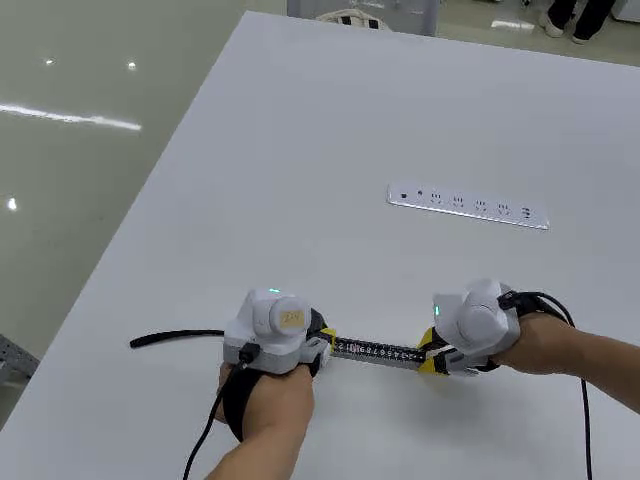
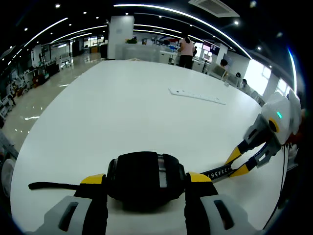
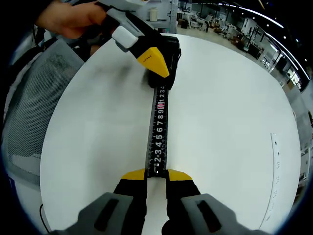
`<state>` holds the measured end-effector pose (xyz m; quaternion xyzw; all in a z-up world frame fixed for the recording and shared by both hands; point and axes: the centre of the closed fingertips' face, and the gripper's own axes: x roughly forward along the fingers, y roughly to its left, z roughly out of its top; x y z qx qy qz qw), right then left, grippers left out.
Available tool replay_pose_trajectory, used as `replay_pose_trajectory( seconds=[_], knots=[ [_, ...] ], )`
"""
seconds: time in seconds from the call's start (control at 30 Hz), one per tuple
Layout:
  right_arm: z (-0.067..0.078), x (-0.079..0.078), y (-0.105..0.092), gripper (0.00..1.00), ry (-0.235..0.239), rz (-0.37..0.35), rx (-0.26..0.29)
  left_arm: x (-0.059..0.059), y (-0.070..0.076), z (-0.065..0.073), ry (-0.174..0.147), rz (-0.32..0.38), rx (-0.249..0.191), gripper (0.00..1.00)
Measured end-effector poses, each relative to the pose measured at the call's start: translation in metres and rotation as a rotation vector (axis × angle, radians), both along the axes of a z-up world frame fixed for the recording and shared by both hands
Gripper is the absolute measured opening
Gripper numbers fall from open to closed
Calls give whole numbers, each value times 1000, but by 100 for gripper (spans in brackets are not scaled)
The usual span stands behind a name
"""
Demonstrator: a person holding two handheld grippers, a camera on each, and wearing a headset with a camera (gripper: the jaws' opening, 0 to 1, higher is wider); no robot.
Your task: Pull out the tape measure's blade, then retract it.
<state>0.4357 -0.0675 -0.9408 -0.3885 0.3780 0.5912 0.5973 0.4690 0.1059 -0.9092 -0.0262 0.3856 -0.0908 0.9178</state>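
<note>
Tape measure case (image 3: pixel 171 49): clamped between the jaws of the left gripper (image 2: pixel 145 179), near the front of the white table (image 1: pixel 380 120). Blade (image 3: pixel 159 132): drawn out partway, tip pinched by the right gripper (image 3: pixel 156 175). Risks: the thin pinch slips and the spring whips the blade back; a skewed pull kinks it or twists the case loose

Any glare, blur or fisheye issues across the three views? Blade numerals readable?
Head view: sharp, even light, glare streaks on the floor. Left gripper view: heavy fisheye, ceiling strips bowed, tape measure sharp, right gripper soft toward the edge. Right gripper view: blade numerals crisp, table edge curved.
</note>
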Motion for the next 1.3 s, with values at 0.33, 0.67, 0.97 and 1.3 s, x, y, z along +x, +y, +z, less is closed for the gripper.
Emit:
replay_pose_trajectory(
  seconds=[0.33, 0.67, 0.97, 1.3],
  knots=[
    [0, 0, 11, 14, -4, 3, 7, -1, 0, 0, -1, 0, -2, 60],
    [-1, 2, 27, 14, -3, 9, 24, -1, 0, 1, -4, -1, -1, 60],
    [-3, 2, 38, 14, -4, 15, 32, -1, 0, 0, -2, -3, -1, 60],
    [-2, 2, 46, 14, -2, 18, 39, -1, 0, 0, -3, -5, -3, 60]
  ],
)
